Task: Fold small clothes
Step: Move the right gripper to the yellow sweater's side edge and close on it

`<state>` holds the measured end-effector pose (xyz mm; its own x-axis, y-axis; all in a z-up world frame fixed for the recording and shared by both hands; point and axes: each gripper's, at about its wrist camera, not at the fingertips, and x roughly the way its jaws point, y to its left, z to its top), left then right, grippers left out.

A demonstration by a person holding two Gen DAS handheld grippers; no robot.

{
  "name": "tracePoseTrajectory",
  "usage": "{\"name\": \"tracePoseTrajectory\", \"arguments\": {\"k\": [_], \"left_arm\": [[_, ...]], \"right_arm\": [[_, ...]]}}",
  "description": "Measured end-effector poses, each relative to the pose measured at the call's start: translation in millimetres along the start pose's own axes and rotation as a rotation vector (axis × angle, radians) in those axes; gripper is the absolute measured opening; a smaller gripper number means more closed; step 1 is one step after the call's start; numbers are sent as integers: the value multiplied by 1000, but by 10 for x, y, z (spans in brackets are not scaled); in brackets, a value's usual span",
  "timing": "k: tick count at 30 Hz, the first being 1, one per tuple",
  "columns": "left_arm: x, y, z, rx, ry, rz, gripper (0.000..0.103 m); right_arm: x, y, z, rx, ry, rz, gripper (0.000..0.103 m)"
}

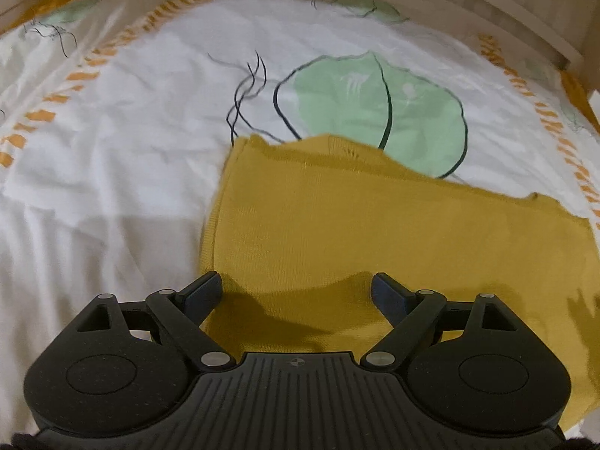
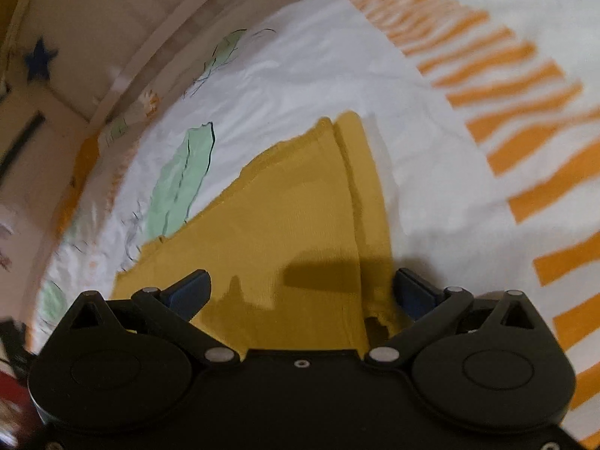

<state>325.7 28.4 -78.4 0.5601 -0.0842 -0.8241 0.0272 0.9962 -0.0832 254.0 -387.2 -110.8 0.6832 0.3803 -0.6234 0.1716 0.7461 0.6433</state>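
A mustard-yellow knit garment [image 1: 337,221] lies flat on the white bedsheet [image 1: 112,142], which is printed with green leaves. My left gripper [image 1: 296,285] is open, its jaws spread wide over the garment's near edge, with nothing between them. In the right wrist view the same garment [image 2: 292,217] shows a folded strip along its right side. My right gripper [image 2: 303,285] is open above the garment's near end, with nothing between its jaws.
The sheet has a large green leaf print [image 1: 378,108] beyond the garment and orange dashes [image 2: 525,142] to the right. A pale bed frame or wall [image 1: 506,3] curves along the far edge. A wall with a blue star [image 2: 39,62] lies to the left.
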Motion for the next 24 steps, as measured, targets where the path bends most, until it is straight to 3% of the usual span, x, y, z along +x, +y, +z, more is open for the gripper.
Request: {"name": "tracePoseTrajectory", "arguments": {"k": [6,8,14,19,24], "left_arm": [[158,-19,14,-13,12,-8,102],[190,-47,-3,-22,7,9,103],[214,-138,7,0,18,54,103],[220,-38,137,-41,82,7,102],[127,94,237,-133,93,-54,101]], "right_arm": [[9,-271,31,158,-54,152,103],[24,-293,36,165,-65,175,103],[64,-163,-10,51,-82,163,103],[100,-60,-58,-50,-101,140,103],[112,-79,-19,-39,-88,186,101]]}}
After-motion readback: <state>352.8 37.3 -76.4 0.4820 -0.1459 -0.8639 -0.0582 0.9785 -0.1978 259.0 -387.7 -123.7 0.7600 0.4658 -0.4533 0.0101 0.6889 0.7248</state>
